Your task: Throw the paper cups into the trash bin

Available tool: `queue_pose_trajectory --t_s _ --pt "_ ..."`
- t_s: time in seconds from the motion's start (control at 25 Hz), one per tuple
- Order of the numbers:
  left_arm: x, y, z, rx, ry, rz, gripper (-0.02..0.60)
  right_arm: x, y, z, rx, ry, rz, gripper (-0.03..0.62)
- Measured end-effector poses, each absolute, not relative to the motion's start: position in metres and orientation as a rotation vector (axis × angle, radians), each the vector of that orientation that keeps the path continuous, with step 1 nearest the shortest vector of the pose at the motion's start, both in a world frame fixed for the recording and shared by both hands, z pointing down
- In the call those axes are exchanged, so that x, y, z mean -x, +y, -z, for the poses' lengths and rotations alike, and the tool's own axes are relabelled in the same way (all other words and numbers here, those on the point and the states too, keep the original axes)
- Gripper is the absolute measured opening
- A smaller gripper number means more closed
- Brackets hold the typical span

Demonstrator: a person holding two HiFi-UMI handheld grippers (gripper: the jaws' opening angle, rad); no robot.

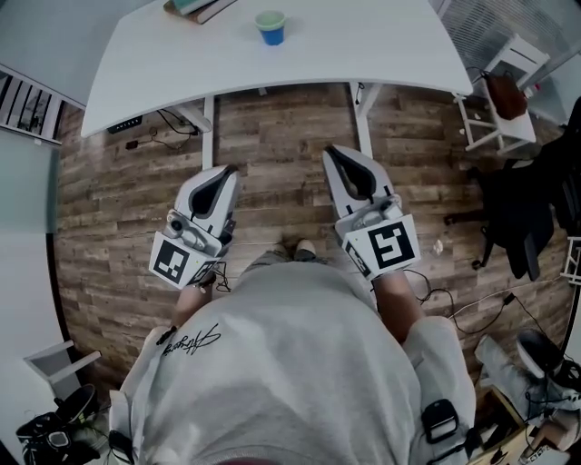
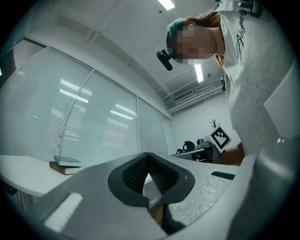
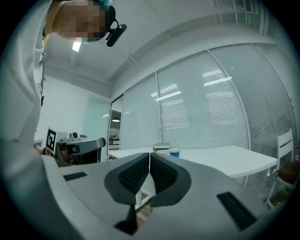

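The task is at its approach stage, with nothing picked up yet. The one paper cup (image 1: pixel 270 26) in sight is blue and stands upright on the white table (image 1: pixel 381 54), near the far edge and just beside a stack of books (image 1: pixel 200 7). It is well apart from both claws. The left gripper (image 1: pixel 224 174) and the right gripper (image 1: pixel 336 154) are held out over the wooden floor (image 1: pixel 272 127), short of the table's near edge. In each gripper view the ribbed pads meet at the tips with nothing between them, so both claws are closed and empty. The next move, as I judge it, calls for carrying one claw forward over the tabletop, opening it wide enough for the cup's wall, and closing gently so the paper doesn't crush. No trash bin can be identified in any view, and no second cup shows. The books are cut off by the top edge of the head view.
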State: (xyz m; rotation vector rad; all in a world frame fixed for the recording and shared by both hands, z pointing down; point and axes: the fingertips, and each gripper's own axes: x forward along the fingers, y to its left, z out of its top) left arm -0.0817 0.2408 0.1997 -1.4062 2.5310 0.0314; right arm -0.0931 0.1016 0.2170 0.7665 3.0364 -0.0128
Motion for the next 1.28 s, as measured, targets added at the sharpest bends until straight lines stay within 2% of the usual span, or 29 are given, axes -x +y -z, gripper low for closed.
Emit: queue_pose_trajectory --t_s 0.6,1.28 --pt "0.086 0.248 -0.199 1.374 2.552 -0.057 0.003 0.108 0.107 -0.221 -0.815 3.027 0.043 0.011" --pt "0.178 0.252 -0.201 1.419 2.524 -0.034 0.004 0.187 0.11 -0.216 -0.748 3.046 0.043 0.011"
